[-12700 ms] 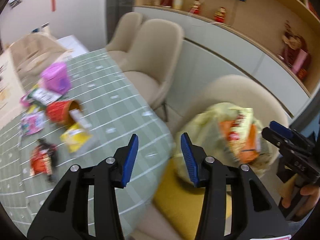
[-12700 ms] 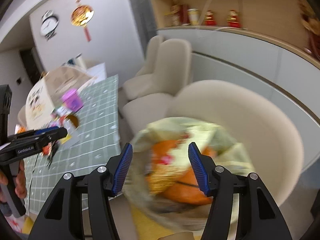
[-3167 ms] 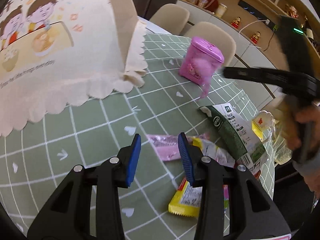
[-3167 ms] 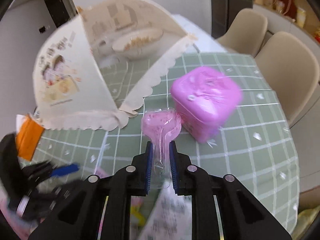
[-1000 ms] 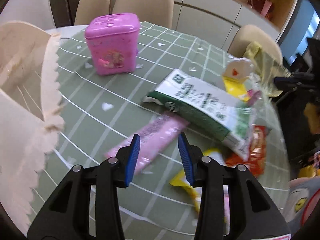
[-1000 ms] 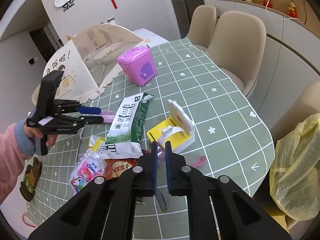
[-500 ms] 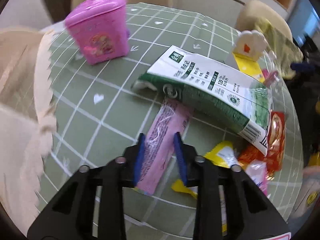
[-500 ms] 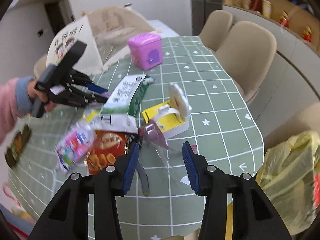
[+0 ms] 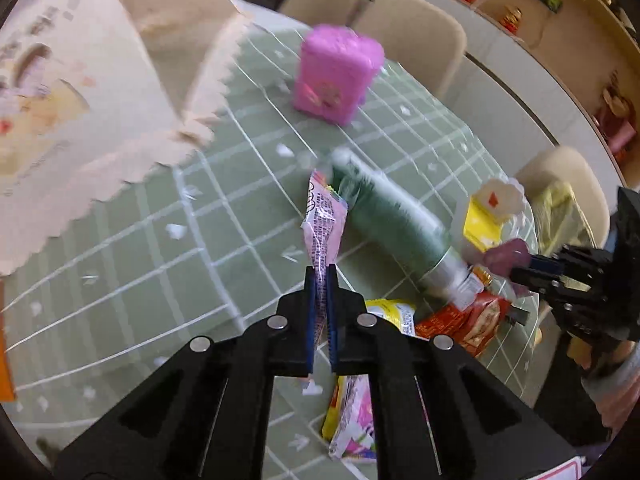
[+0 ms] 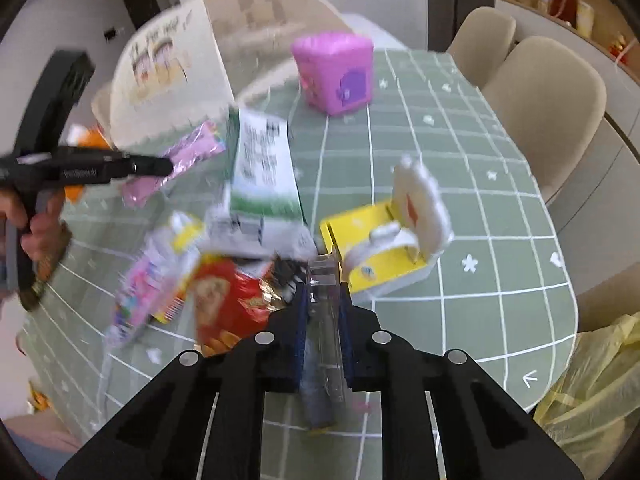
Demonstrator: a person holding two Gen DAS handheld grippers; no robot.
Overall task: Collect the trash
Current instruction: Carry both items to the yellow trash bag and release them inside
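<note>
My left gripper is shut on one end of a long pink wrapper, which hangs lifted above the green checked table. The right wrist view shows this gripper at the left with the wrapper in it. My right gripper is closing its jaws, and the pads press a clear plastic pack between them. In the left wrist view a pink spoon head sticks out of that gripper. A green-and-white pouch, a red snack bag and small wrappers lie on the table.
A yellow box with a white lid stands right of the litter. A pink tin and a folding food cover stand at the back. A yellow rubbish bag hangs off the table's right end. Beige chairs line the far side.
The left gripper has shut on the pink wrapper and raised it off the table. The right gripper opened wide, then narrowed onto the clear pack.
</note>
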